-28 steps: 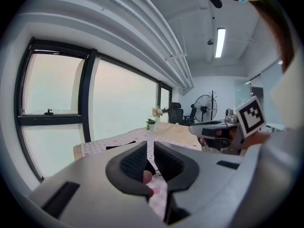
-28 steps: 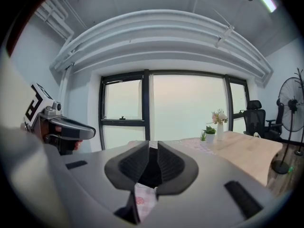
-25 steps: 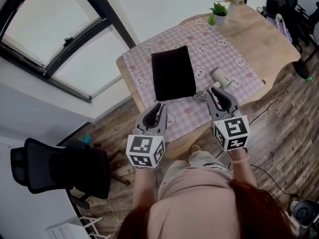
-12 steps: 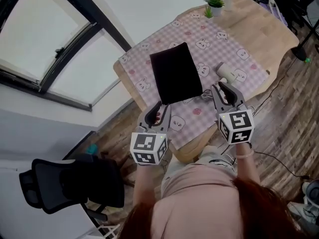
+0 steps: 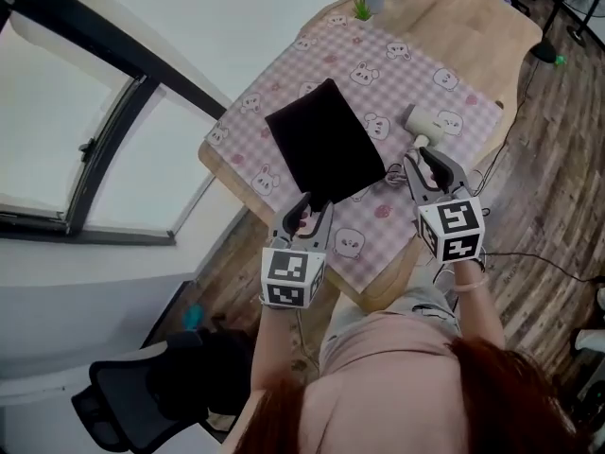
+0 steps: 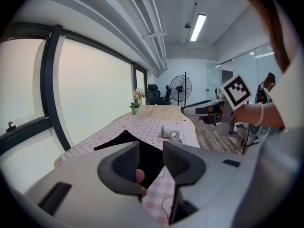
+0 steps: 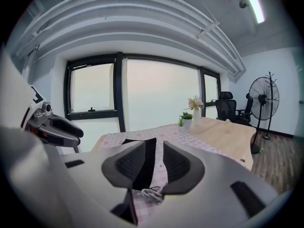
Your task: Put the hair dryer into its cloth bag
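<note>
Cloth bag (image 5: 324, 149) lies flat on the table (image 5: 473, 26), with the hair dryer (image 5: 423, 121) just right of it. Left gripper (image 5: 312, 208) is at the bag's near edge and right gripper (image 5: 427, 159) is off its right side. Both sets of fingers (image 6: 126, 163) have just been opening, partway apart and empty, likely one for the bag's mouth, one for the dryer.

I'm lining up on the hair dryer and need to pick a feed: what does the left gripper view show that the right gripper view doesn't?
Left gripper view only: the hair dryer and the right gripper. Right gripper view only: the left gripper. Both grippers' jaws have just been opening, with nothing between them. Shared: the black bag, the checked cloth, the potted plant and the fan.
</note>
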Demonstrator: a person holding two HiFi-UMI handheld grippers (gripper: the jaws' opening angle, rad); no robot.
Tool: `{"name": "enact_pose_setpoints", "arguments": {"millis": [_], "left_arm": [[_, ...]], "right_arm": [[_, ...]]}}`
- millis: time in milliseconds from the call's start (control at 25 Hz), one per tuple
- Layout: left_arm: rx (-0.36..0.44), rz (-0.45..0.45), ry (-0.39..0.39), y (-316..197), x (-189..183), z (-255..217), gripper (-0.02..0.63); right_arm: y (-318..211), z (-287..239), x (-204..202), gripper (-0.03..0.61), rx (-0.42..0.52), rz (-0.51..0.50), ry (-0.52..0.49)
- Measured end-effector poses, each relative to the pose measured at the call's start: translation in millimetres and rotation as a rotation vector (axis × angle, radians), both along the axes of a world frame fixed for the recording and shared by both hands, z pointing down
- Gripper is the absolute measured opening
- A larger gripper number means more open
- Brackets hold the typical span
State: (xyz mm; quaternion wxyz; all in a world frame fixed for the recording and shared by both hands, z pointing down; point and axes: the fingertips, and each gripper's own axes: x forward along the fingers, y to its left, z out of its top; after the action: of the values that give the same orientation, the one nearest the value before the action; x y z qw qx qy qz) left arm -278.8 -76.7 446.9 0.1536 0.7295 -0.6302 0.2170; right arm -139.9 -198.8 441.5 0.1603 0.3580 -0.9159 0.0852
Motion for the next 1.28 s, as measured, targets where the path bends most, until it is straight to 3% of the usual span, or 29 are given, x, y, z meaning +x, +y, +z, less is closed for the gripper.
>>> {"name": "enact_pose_setpoints", "arguments": {"millis": [880,1280], "left_arm": [[-0.218,0.379,-0.063,-47,-2,119,0.207],[-0.313,0.486,-0.184,-54,-7,166,0.221]], "right_arm": [[-45,85,4,0.158,-0.132,0.200,0.106],[-55,129,10,0.195,-0.233,0.275,0.124]]}}
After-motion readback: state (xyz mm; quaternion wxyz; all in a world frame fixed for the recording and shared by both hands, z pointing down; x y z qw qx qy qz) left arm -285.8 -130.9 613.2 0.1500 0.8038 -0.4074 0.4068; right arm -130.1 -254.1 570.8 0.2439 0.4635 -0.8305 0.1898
